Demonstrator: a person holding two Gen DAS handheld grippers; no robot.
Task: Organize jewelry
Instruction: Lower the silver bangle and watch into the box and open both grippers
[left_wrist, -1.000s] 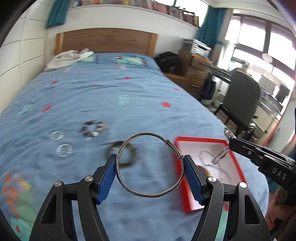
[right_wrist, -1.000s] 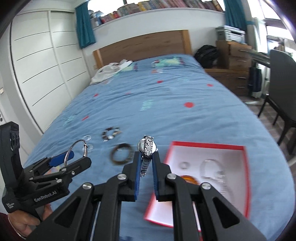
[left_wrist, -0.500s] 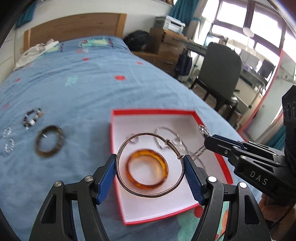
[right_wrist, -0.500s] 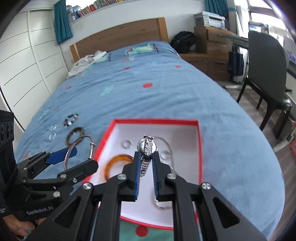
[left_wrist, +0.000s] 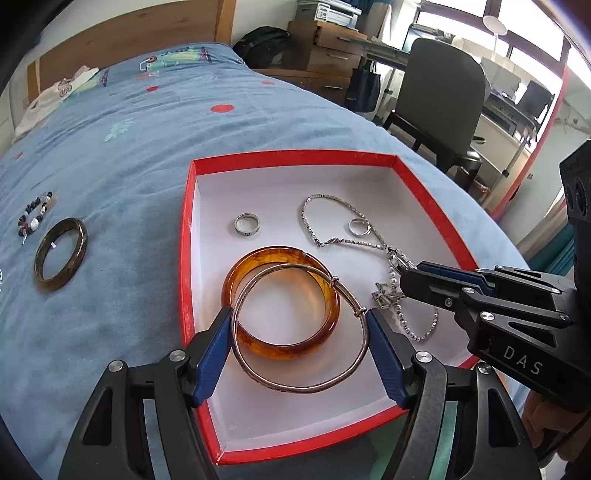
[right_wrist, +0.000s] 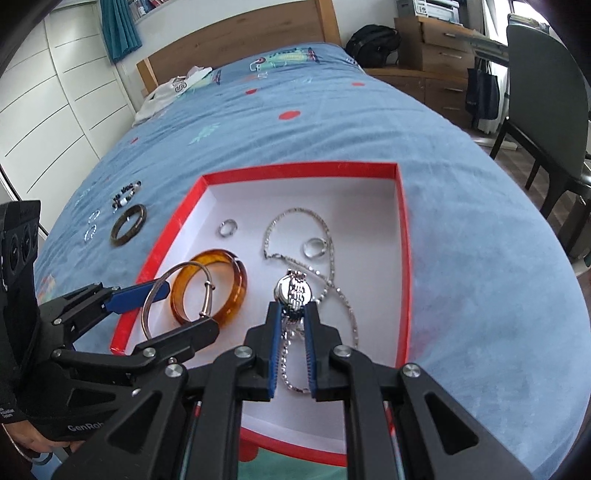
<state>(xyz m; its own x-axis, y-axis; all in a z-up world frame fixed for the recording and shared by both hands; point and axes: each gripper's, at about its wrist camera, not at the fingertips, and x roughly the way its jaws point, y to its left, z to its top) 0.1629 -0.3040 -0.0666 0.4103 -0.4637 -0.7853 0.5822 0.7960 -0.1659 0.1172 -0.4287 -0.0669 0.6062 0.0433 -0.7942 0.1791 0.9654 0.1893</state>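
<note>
A red box with a white floor (left_wrist: 207, 295) (right_wrist: 369, 206) lies on the blue bed. In it are an amber bangle (left_wrist: 258, 347) (right_wrist: 240, 280), a silver chain (left_wrist: 325, 199) (right_wrist: 295, 214) and two silver rings (left_wrist: 246, 224) (left_wrist: 359, 226). My left gripper (left_wrist: 299, 325) (right_wrist: 173, 306) is shut on a thin silver bangle (left_wrist: 295, 387) (right_wrist: 147, 310) and holds it just over the amber bangle. My right gripper (right_wrist: 291, 314) (left_wrist: 406, 275) is shut on a silver watch (right_wrist: 291, 291) low over the box floor, beside the chain.
On the bedspread left of the box lie a dark bangle (left_wrist: 61, 258) (right_wrist: 128, 225), a beaded bracelet (left_wrist: 33, 218) (right_wrist: 127, 194) and two small clear rings (right_wrist: 91, 223). A dark chair (left_wrist: 439, 99) and wooden drawers (left_wrist: 328, 62) stand right of the bed.
Both grippers have moved from over the bedspread to over the red box and come down low into it, each still holding its piece.
</note>
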